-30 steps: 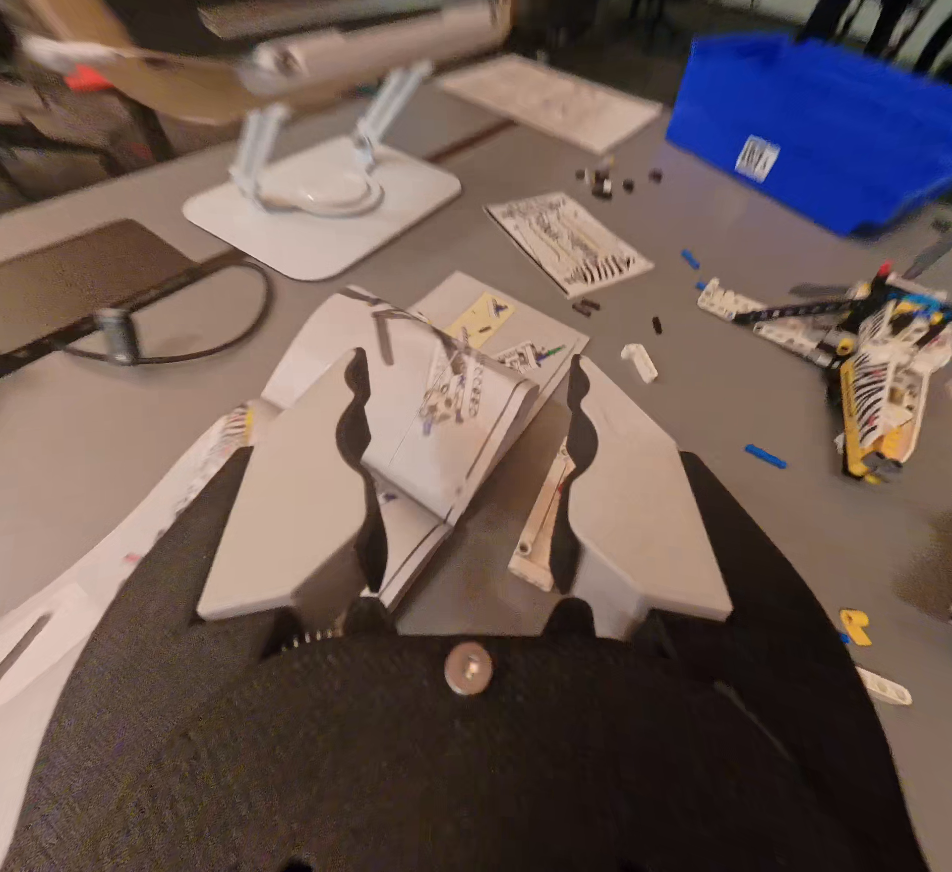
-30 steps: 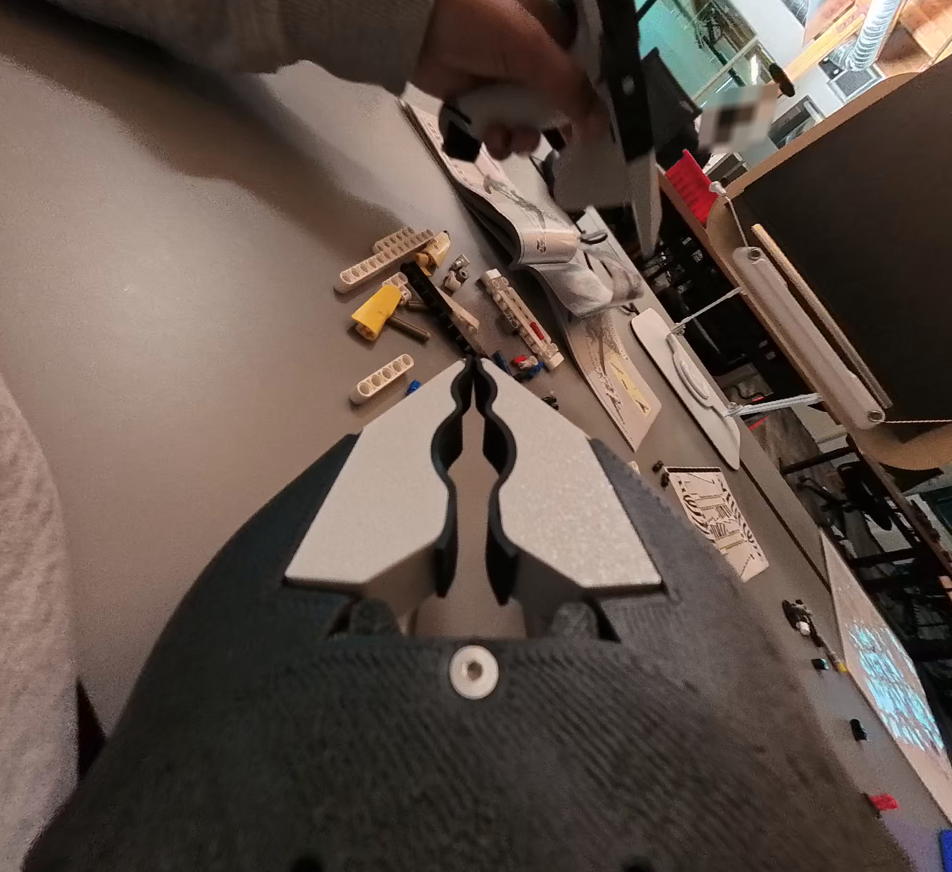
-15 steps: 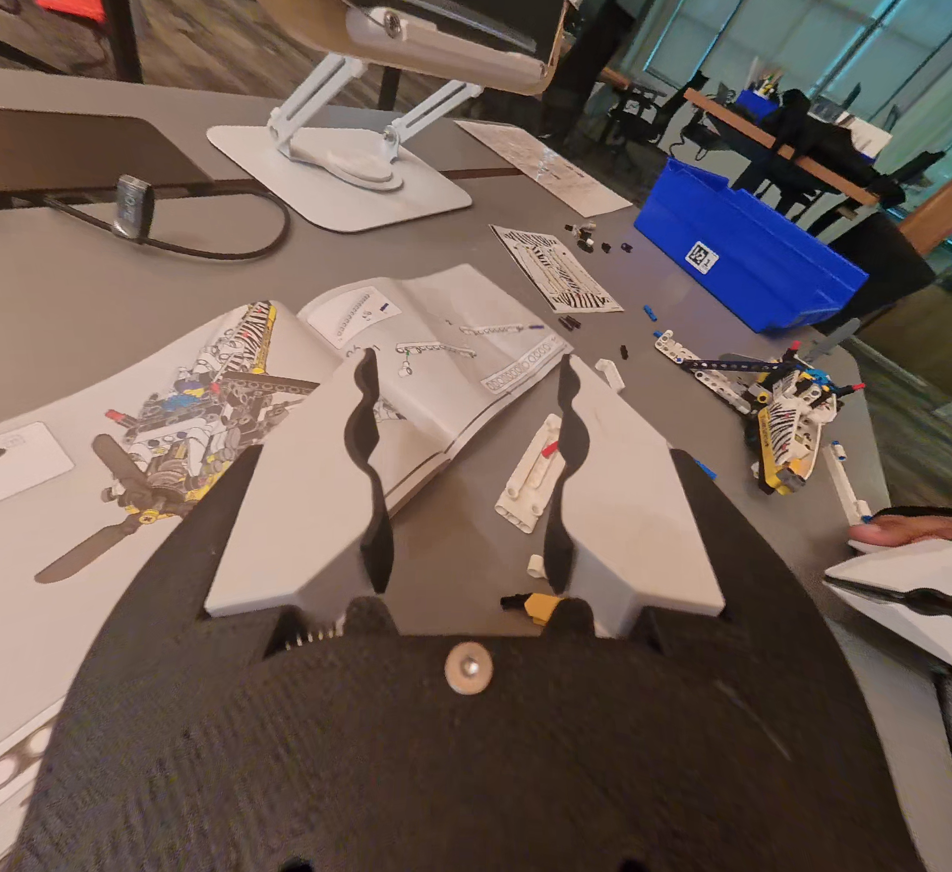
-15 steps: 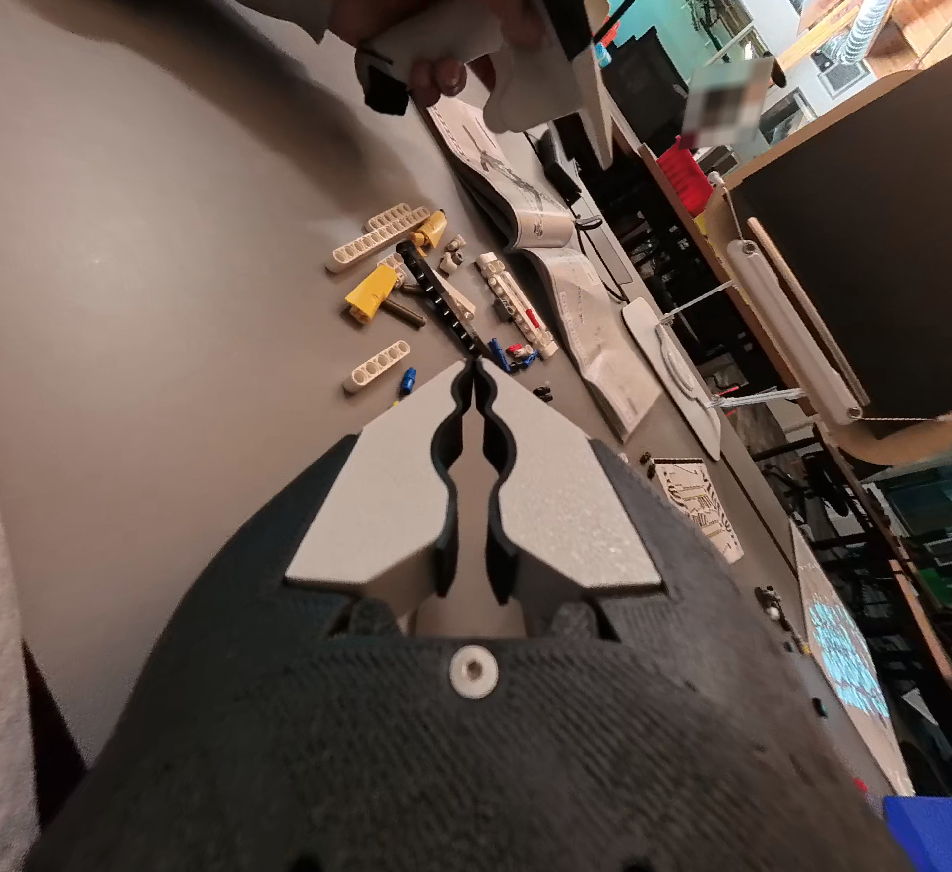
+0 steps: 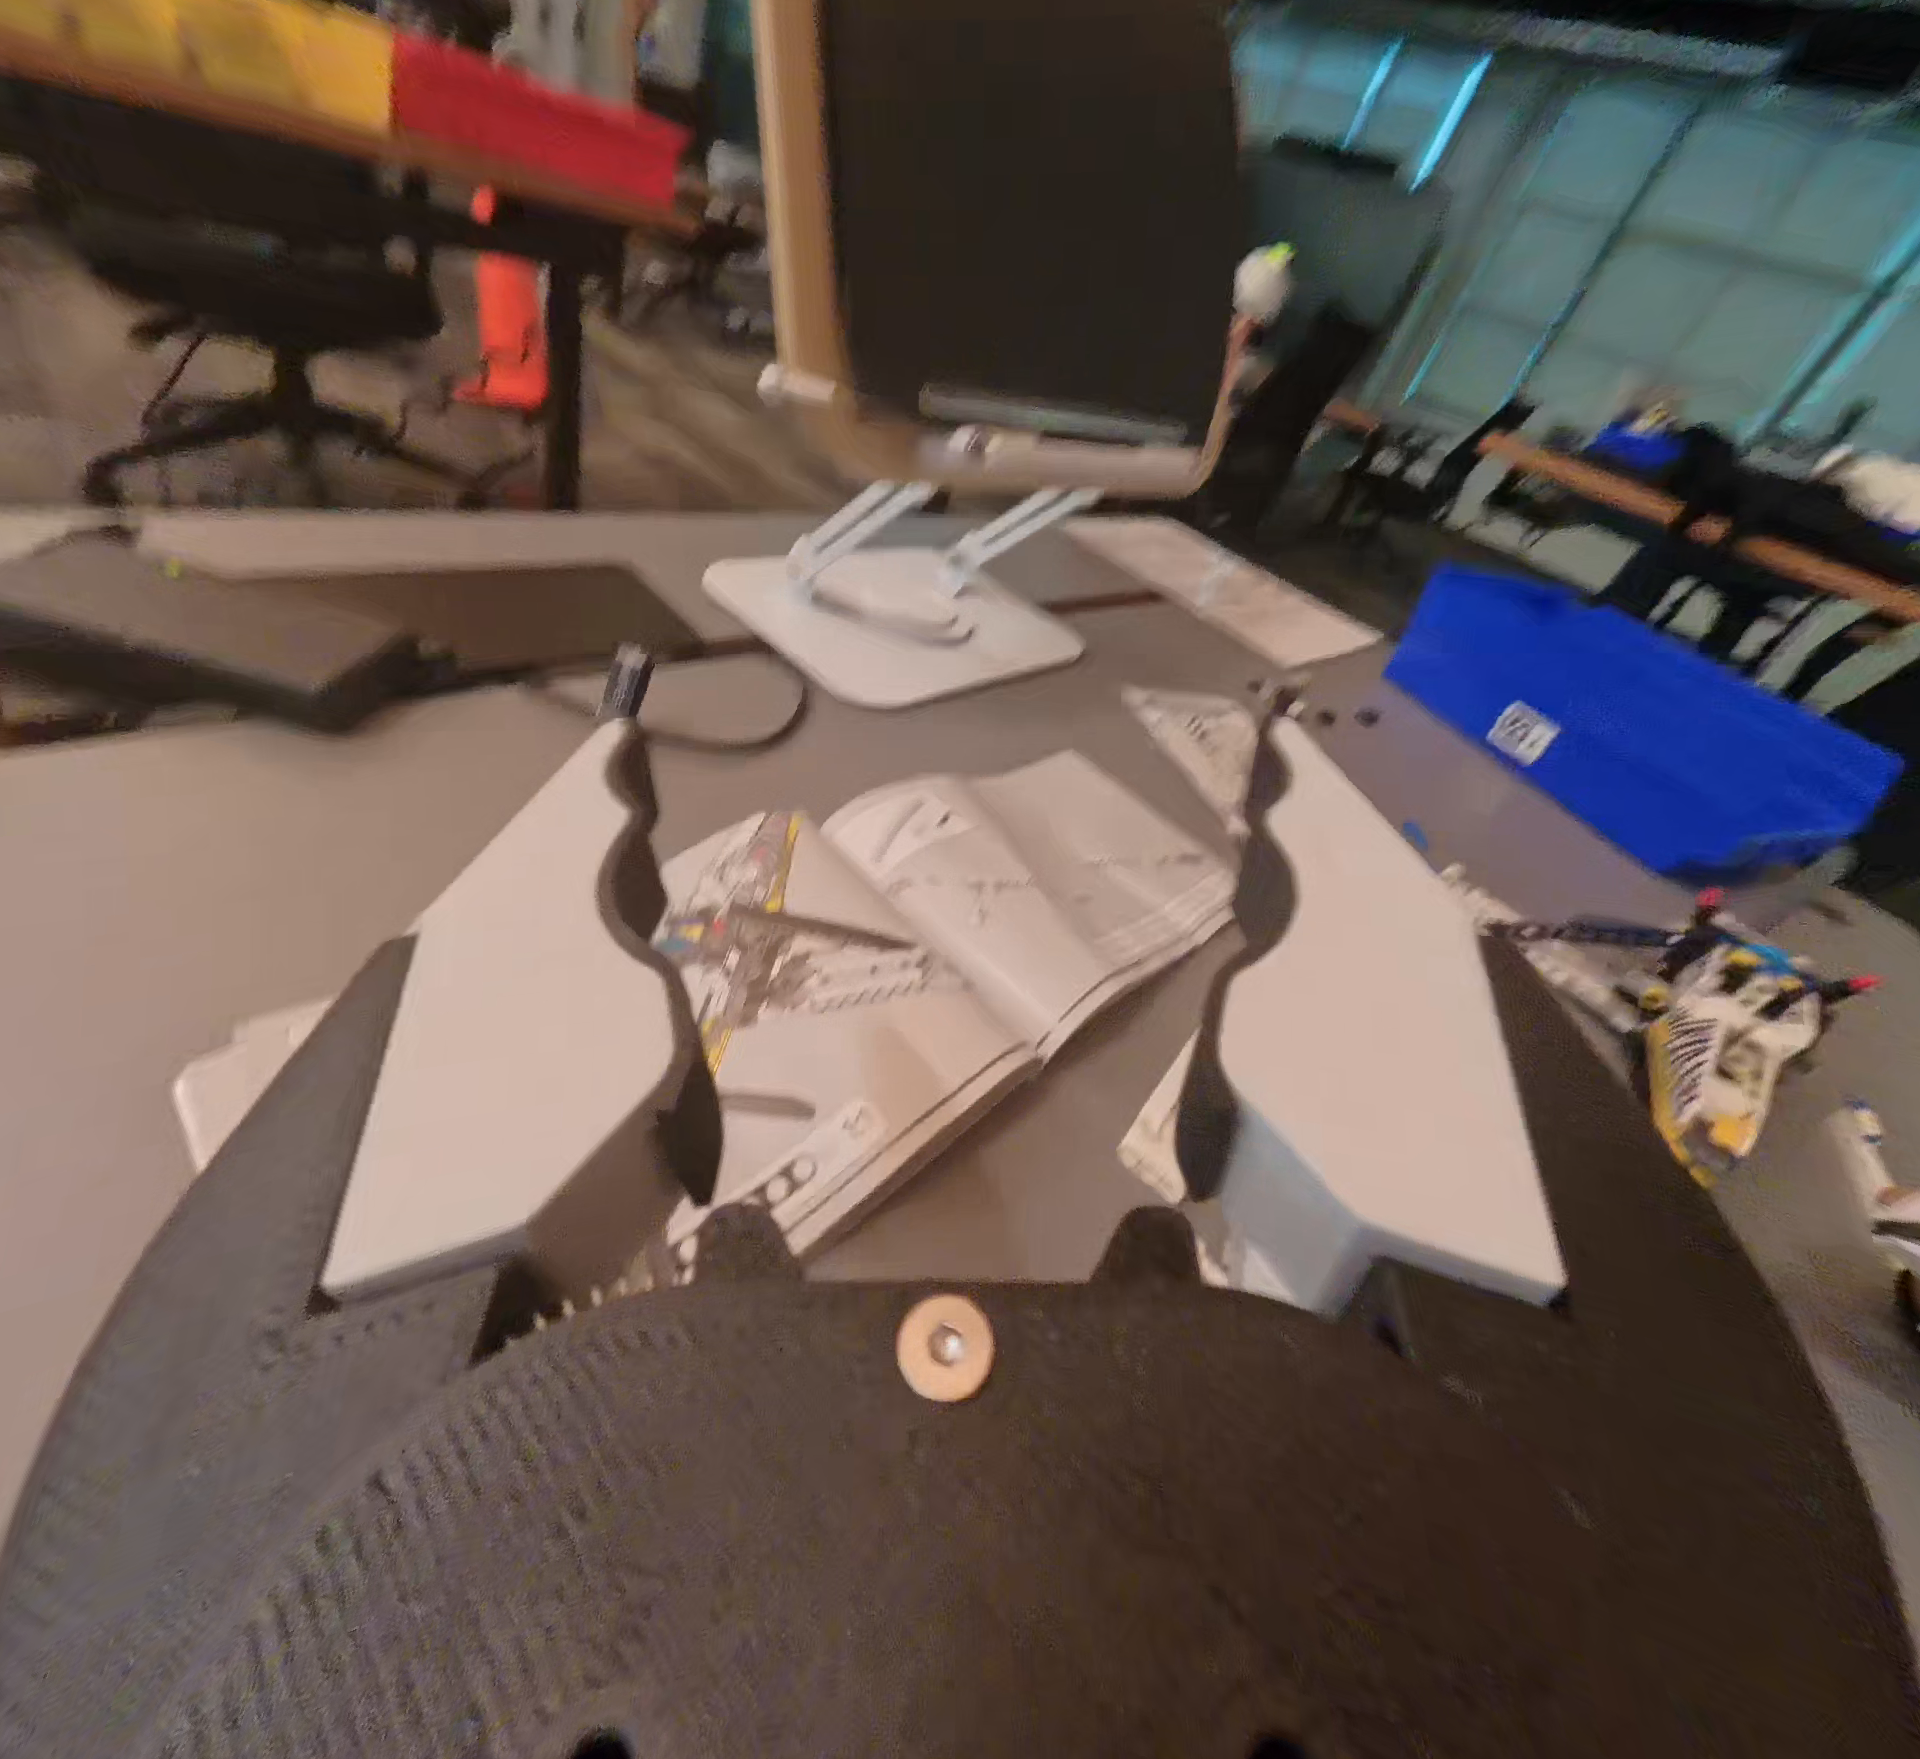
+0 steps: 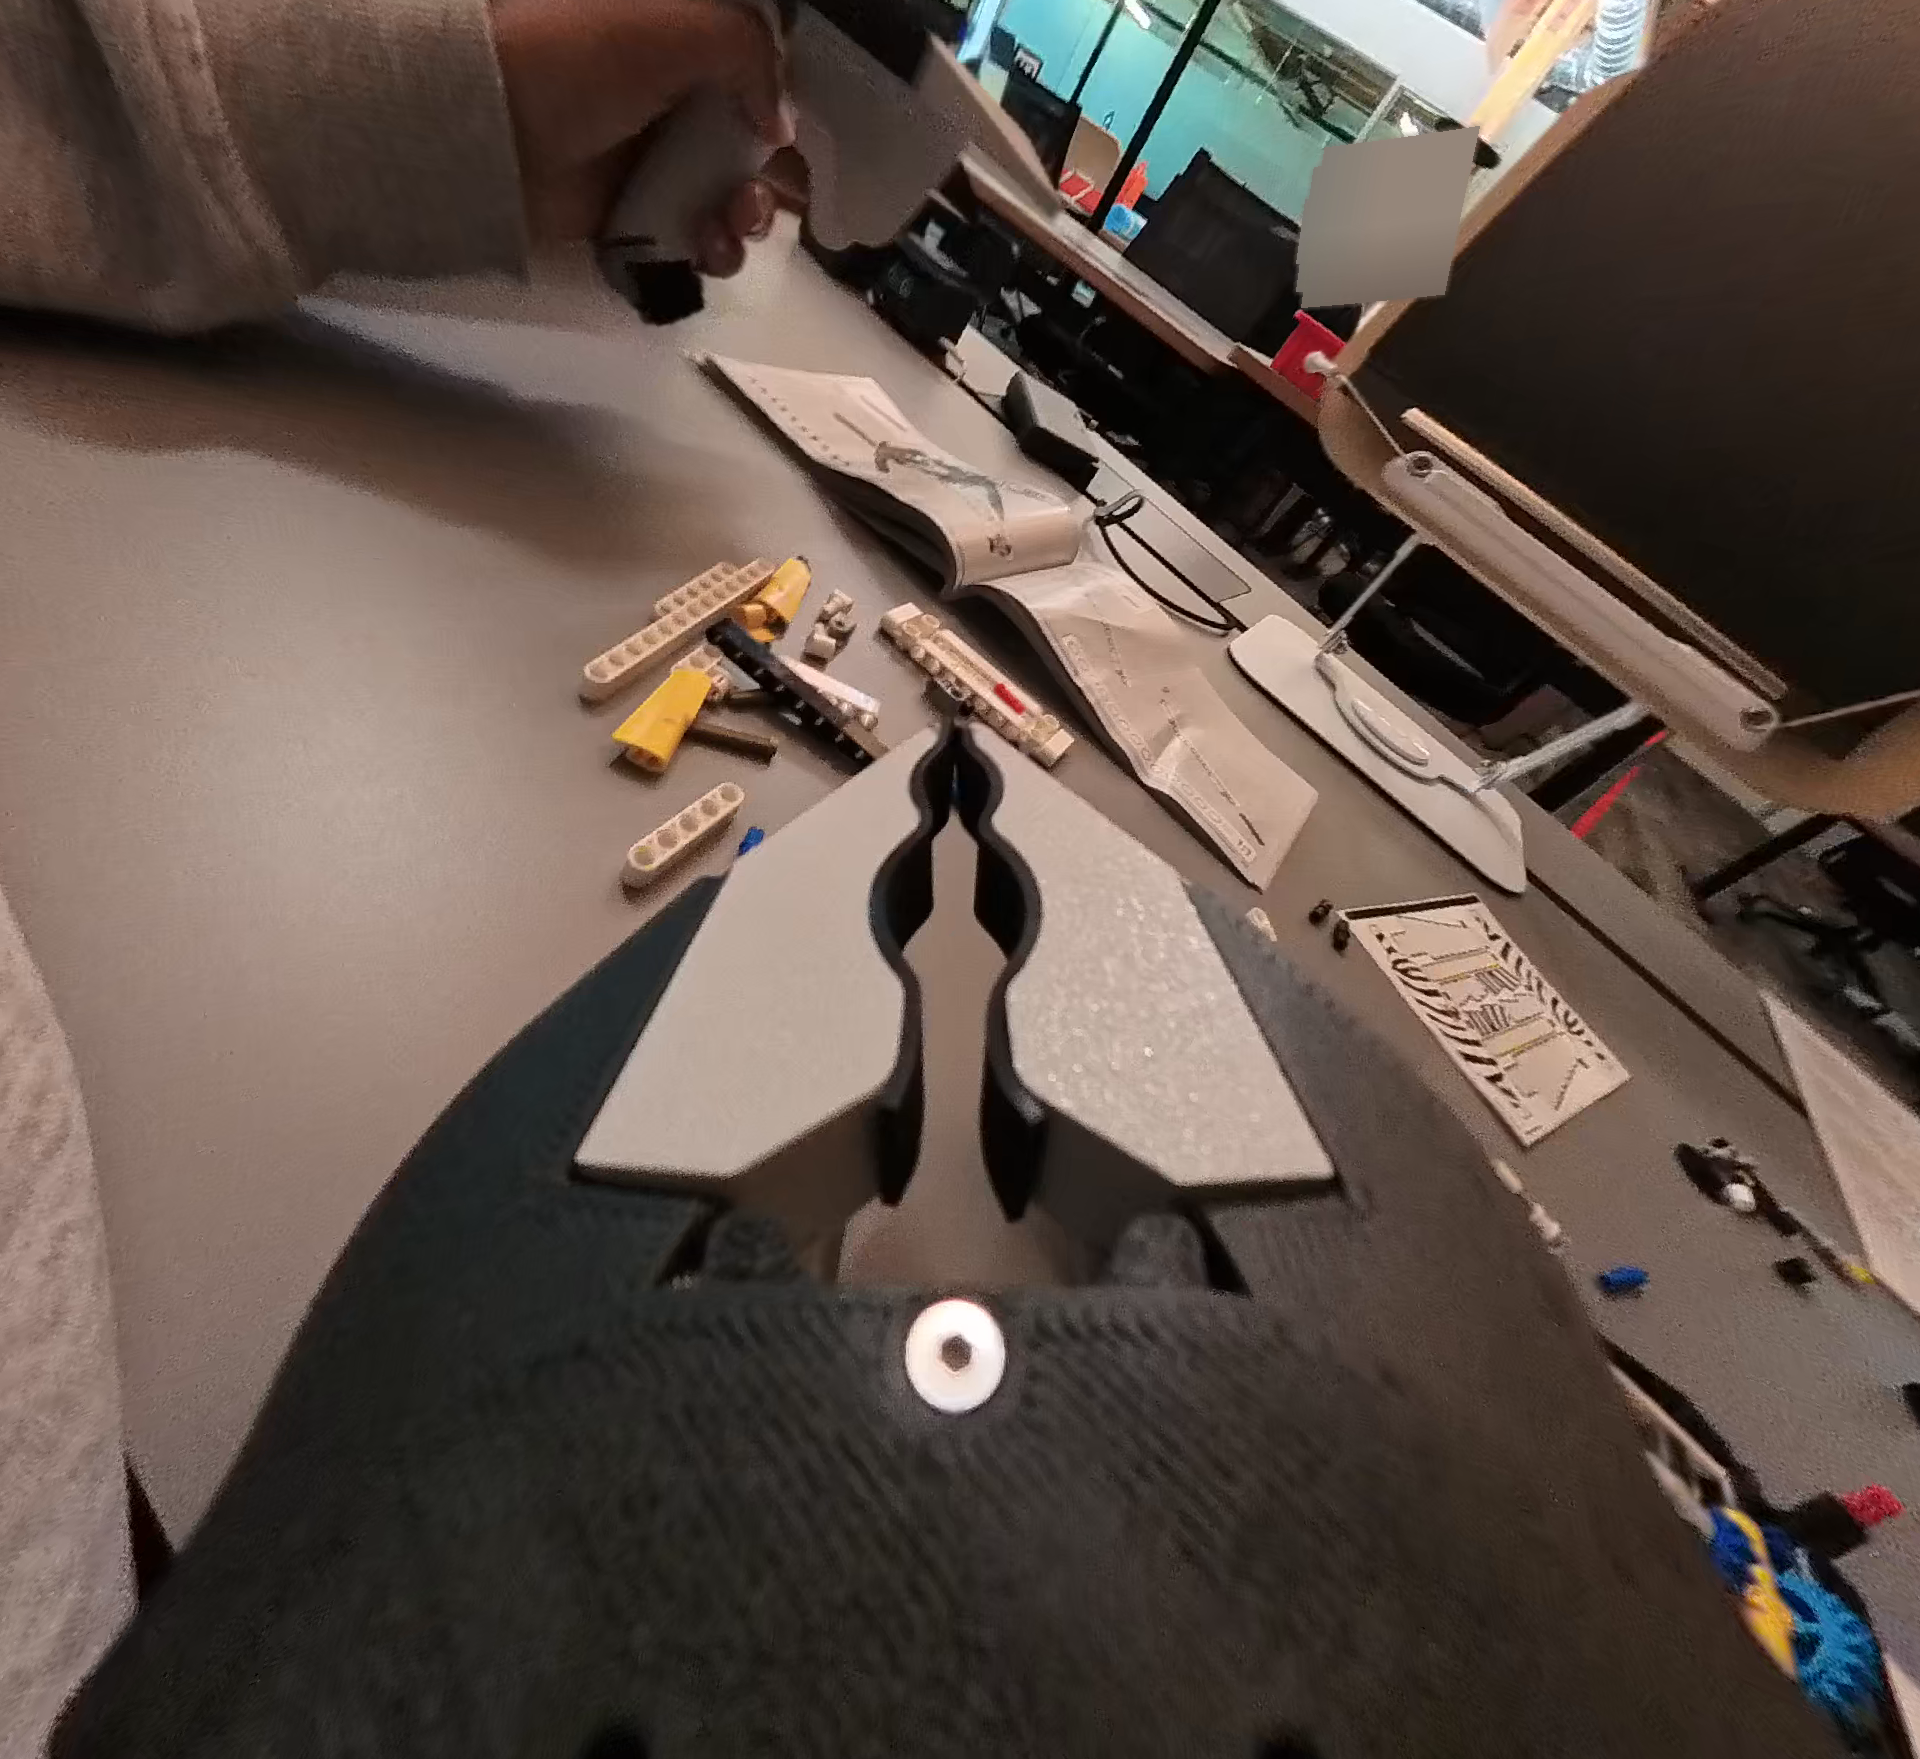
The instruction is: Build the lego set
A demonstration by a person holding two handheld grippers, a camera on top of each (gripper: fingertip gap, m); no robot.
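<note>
Both your grippers hang empty above the table.

Your left gripper (image 5: pixel 940 733) gapes wide over the open booklet (image 5: pixel 966 940); your right gripper (image 6: pixel 956 741) is nearly closed, loose bricks (image 6: pixel 717 660) just beyond, half-built model (image 5: pixel 1725 1034) far right.

Left gripper (image 5: pixel 940 733) is held level above the table with jaws spread wide, nothing between the fingers (image 5: pixel 499 1034). Right gripper (image 6: pixel 954 741) is tilted, jaws nearly closed with only a thin gap at the tips, nothing gripped. In the right wrist view the left hand (image 6: pixel 634 120) is seen raised and wrapped around the left gripper's handle, grey sleeve (image 6: pixel 239 109) covering the forearm
</note>
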